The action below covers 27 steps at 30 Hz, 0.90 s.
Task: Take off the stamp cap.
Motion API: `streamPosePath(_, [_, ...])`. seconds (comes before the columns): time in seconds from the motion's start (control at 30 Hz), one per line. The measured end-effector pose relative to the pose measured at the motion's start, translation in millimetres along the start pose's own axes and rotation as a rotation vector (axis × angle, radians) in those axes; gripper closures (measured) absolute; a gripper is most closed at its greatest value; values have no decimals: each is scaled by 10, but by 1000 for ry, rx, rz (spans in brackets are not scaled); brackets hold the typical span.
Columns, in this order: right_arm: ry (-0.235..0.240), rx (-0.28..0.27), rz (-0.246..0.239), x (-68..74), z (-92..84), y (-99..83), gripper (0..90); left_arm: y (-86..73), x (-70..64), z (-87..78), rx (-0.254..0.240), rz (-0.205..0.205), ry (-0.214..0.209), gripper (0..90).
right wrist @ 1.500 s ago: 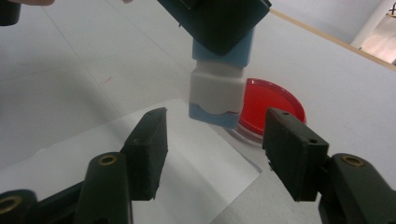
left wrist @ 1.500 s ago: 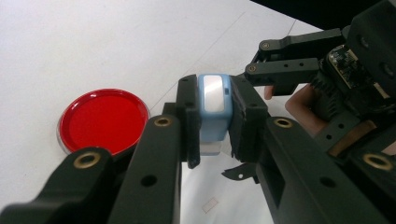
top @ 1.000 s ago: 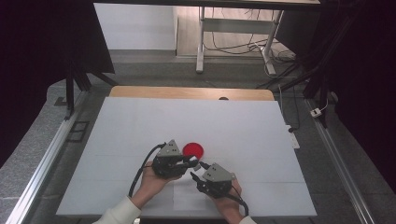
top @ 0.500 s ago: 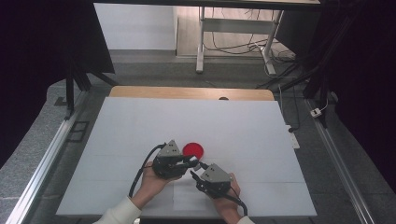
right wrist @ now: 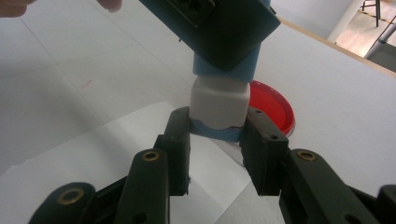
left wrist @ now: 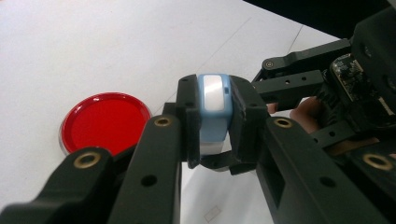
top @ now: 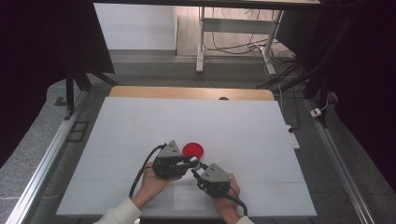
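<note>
Left gripper [left wrist: 212,140] clamped on small blue-and-white case [left wrist: 213,109]. Right gripper [right wrist: 215,154] jaws just closing, now pinching its lower end [right wrist: 218,109]. Red dish [top: 193,150] alongside. Next, likely: steady pull apart.

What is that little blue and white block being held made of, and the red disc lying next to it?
The blue and white block looks like smooth moulded plastic: rounded corners, and a soft shine on its pale end. The red disc seems to be glossy plastic too, perhaps with a clear rim, since its face reflects the light; glass cannot be ruled out.
</note>
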State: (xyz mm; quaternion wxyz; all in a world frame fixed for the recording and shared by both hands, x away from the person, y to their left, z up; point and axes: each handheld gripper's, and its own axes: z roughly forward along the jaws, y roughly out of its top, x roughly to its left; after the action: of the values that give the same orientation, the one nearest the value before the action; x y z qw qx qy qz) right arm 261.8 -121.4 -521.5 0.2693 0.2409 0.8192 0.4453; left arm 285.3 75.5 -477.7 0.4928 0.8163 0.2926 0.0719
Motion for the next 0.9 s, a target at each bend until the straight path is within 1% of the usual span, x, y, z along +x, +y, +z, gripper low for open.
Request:
streamPosePath(0.13, [-3, 1, 0, 0, 0, 0, 641, -3, -4, -1, -4, 0, 6, 757])
streamPosePath(0.3, [-18, 1, -14, 1, -4, -5, 645, -6, -10, 2, -4, 0, 11, 758])
streamPosePath(0.33, [-17, -6, -12, 4, 2, -8, 645, -7, -8, 1, -4, -2, 10, 758])
streamPosePath(0.37, [-20, 2, -17, 4, -3, -6, 645, -8, -6, 1, -4, -3, 9, 758])
streamPosePath(0.73, [-22, 11, -58, -4, -6, 11, 647, -11, -4, -5, -13, -10, 11, 758])
streamPosePath(0.77, [-25, 2, -56, -3, -4, 10, 648, -11, -9, -6, -17, -10, 13, 758])
streamPosePath(0.9, [-27, 1, -45, -7, -19, 14, 648, -9, -16, -9, -25, -13, 13, 758])
